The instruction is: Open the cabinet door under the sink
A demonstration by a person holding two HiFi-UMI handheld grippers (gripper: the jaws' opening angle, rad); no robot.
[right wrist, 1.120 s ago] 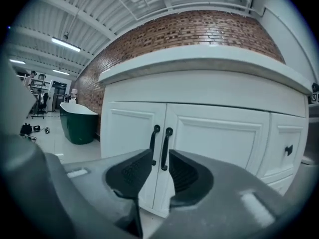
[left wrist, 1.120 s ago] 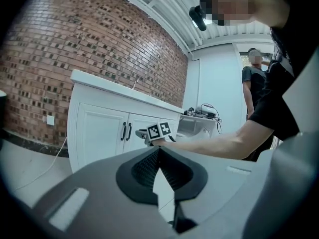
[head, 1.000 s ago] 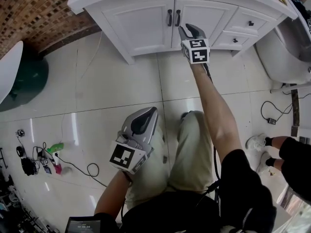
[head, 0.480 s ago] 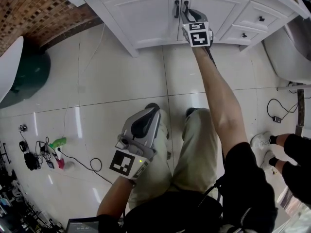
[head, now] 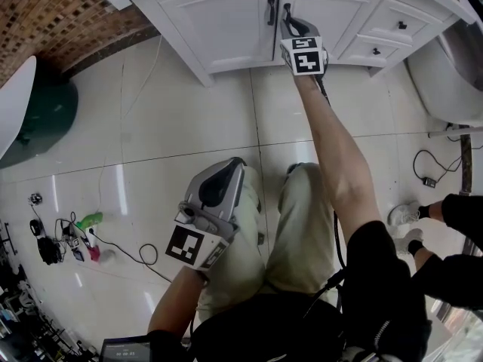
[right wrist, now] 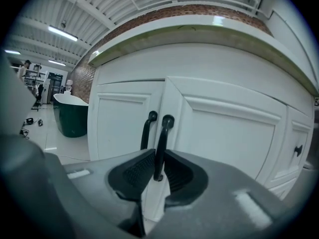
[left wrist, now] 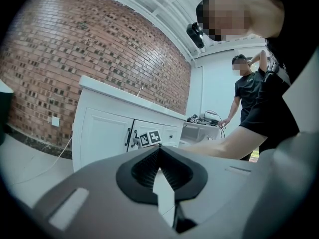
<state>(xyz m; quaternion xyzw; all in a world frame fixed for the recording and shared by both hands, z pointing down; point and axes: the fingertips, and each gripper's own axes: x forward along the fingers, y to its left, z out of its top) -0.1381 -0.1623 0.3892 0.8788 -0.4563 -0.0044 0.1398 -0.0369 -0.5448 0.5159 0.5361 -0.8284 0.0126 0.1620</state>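
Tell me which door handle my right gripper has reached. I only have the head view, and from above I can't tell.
Observer: The right gripper has the right door's handle between its jaws, which are closing. The left door's handle stands outside them.
Operator: Clamped yet?
Observer: Not clearly. A sliver of gap shows on the right side of that handle.
Operator: And my left gripper?
Observer: The left gripper is shut on nothing, facing the cabinet from farther back.
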